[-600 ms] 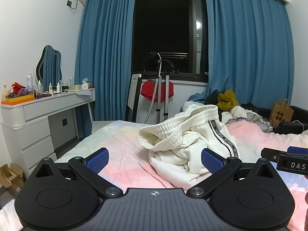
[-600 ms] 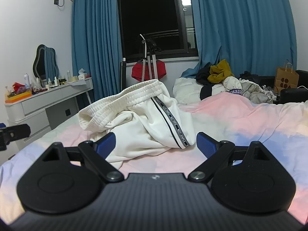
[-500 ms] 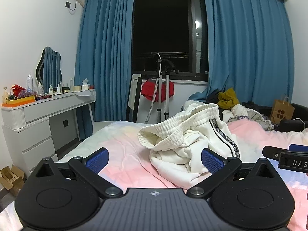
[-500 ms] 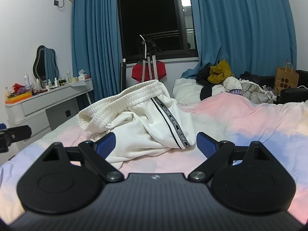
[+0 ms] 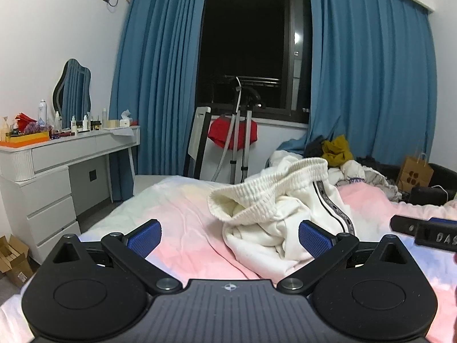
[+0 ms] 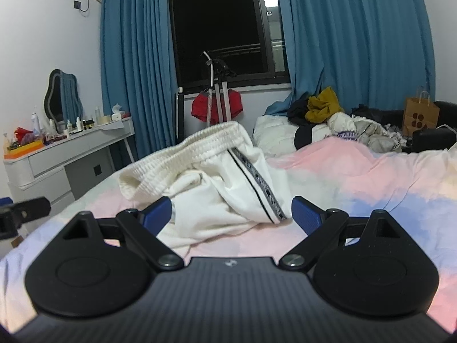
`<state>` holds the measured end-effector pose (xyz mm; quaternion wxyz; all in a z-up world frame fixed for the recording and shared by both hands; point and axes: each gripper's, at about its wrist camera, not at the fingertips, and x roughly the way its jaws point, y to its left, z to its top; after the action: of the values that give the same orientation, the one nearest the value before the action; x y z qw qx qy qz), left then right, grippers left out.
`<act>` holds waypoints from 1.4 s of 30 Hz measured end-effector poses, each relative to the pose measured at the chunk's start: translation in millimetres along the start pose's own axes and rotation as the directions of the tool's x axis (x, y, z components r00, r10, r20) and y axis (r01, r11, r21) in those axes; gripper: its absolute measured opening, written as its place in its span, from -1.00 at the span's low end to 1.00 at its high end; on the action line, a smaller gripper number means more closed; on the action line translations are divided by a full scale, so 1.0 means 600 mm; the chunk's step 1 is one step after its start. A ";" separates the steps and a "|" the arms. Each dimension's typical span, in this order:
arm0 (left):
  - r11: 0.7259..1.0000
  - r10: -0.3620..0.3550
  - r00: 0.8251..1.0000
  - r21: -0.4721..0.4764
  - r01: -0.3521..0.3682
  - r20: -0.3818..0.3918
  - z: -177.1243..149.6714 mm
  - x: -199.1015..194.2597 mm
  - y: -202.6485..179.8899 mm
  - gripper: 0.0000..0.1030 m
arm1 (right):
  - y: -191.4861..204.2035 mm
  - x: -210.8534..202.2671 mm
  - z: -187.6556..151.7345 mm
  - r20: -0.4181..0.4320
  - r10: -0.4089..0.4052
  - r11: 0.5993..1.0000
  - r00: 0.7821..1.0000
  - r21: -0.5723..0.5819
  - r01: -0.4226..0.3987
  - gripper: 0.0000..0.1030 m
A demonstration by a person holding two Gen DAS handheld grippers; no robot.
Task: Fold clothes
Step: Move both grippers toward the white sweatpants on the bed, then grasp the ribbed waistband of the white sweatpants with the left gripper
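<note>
Little changed since half a second ago: both grippers hold nearly the same pose above the bed, with only a slight drift in framing. Left gripper (image 5: 230,238) with blue-padded fingers (image 5: 144,237) spread wide, gripping nothing. Right gripper (image 6: 231,213) likewise spread wide and empty, its blue pads (image 6: 307,217) flanking the near edge of the garment in its own view. Between and just beyond the two tools, crumpled white sweatpants (image 5: 281,214) in a heap on the pink-and-blue pastel duvet (image 5: 182,214), ribbed elastic waistband (image 6: 182,157) gaping toward the camera, a black-edged lettered side stripe (image 6: 257,185) running down one leg. No contact visible between fingers and cloth. Tip of the right gripper visible at the right edge of the left wrist view; tip of the left at the left edge of the right wrist view. Farther back, a pile of mixed clothes (image 6: 328,114) topped by a mustard garment (image 5: 337,150), near a brown paper bag (image 6: 421,114). At left, a white dressing table (image 5: 57,160) crowded with bottles under a wavy mirror (image 5: 72,93). Behind, blue curtains (image 5: 160,71) framing a dark window (image 5: 251,43), a garment steamer stand (image 5: 238,140) with something red draped on it.
</note>
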<state>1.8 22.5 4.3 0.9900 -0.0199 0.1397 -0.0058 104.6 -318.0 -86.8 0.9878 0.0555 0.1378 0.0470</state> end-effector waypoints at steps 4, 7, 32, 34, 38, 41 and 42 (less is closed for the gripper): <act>1.000 0.006 1.000 -0.028 -0.006 0.006 0.008 -0.010 0.018 1.00 | 0.019 -0.021 0.027 0.013 -0.009 1.000 1.000 -0.005 0.009 0.79; 0.998 -0.015 1.000 -0.063 0.014 -0.009 0.012 -0.016 0.034 1.00 | 0.041 -0.043 0.056 0.027 -0.027 0.999 0.999 -0.021 0.028 0.79; 0.979 -0.152 0.986 0.128 0.160 -0.070 0.006 0.052 -0.025 1.00 | -0.020 -0.039 0.086 -0.048 -0.091 0.990 0.995 0.099 0.095 0.79; 0.965 -0.178 0.981 0.184 0.188 -0.070 0.018 0.087 -0.058 1.00 | -0.042 -0.029 0.065 -0.031 -0.085 0.990 0.996 0.112 0.088 0.79; 0.923 -0.226 0.973 0.307 0.232 -0.056 0.047 0.185 -0.127 1.00 | -0.082 0.010 0.014 -0.046 -0.092 0.989 0.995 0.110 0.096 0.79; 0.882 -0.262 0.964 0.392 0.260 -0.050 0.069 0.274 -0.176 1.00 | -0.107 0.057 -0.019 -0.115 -0.064 0.988 0.991 0.134 0.080 0.79; 0.868 -0.276 0.960 0.414 0.274 -0.057 0.076 0.305 -0.191 1.00 | -0.116 0.073 -0.026 -0.141 -0.044 0.985 0.989 0.158 0.067 0.79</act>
<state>189.4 -93.6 2.5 0.9605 0.1725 0.1289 -0.1763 147.7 -380.3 -122.2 0.9691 0.1286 0.2101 0.0117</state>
